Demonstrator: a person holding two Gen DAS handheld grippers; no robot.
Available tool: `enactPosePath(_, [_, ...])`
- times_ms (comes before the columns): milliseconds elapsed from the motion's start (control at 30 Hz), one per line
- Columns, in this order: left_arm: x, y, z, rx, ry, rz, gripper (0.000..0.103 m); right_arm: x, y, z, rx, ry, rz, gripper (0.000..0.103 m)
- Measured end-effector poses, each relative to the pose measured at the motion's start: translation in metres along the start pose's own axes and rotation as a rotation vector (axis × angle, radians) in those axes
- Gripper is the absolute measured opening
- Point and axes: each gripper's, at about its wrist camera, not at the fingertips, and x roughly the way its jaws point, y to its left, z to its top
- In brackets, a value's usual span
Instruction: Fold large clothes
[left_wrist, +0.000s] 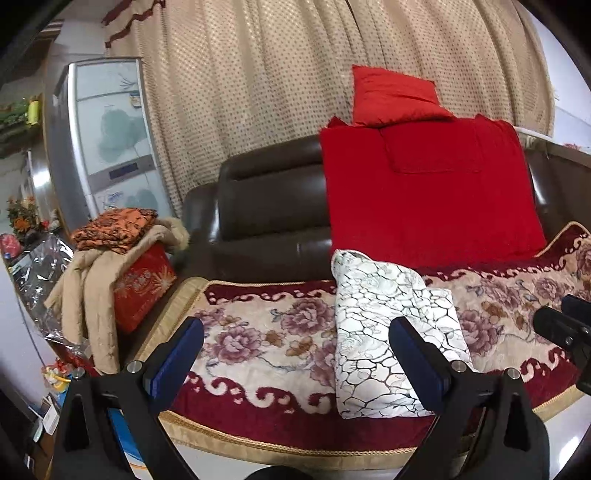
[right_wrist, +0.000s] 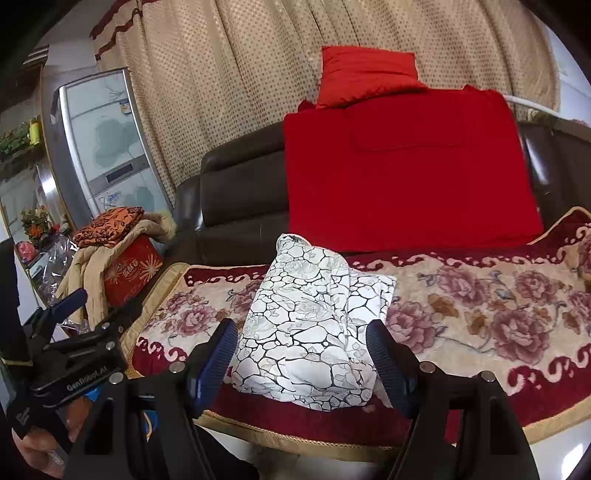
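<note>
We see the folded garment (right_wrist: 314, 332) lying on the sofa seat, a soft white cloth printed with dark cracked lines and pale roses, squared into a thick rectangle with 1 narrower layer showing at its right side. It rests on the floral seat cover (right_wrist: 480, 314), a plush fabric with mauve peonies on cream inside a dark red scrolled border and a gold corded hem. The garment sits near the cover's front edge, left of its middle, well apart from the right end.

Our left gripper (left_wrist: 295, 350) hangs above the front edge with its jaws spread wide and nothing between its blue ribbed pads (left_wrist: 417, 354); the garment lies behind and below them, untouched. Our right gripper (right_wrist: 303, 354) is likewise released, its pads standing either side of the garment's near end in the picture without pressing on it. In the right wrist view the left gripper's black body shows at the lower left, with part of a hand (right_wrist: 40, 450) under it.

Behind the seat, the brown leather sofa back (right_wrist: 236, 192) is glossy and padded. A smooth red blanket (right_wrist: 406, 177) drapes over it, with a red cushion (right_wrist: 365, 74) on top. At the left end of the sofa, a red box (right_wrist: 133, 269) with gold starbursts carries a beige fleecy coat (right_wrist: 92, 273) and a folded orange-and-black patterned cloth (right_wrist: 110, 225). A dotted beige curtain (right_wrist: 258, 74) hangs behind.
</note>
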Motion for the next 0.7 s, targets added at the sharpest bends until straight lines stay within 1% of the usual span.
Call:
enactPosePath(233, [-0.023, 0.009, 0.004, -0.016, -0.013, 0.048, 0.1, -0.024, 0.01, -0.004, -0.017, -0.012, -0.011, 0.076])
enactPosePath(700, [-0.06, 0.023, 0.007, -0.045, -0.062, 0.073, 0.1, -0.044, 0.029, -0.013, -0.036, 0.003, 0.0, 0.076])
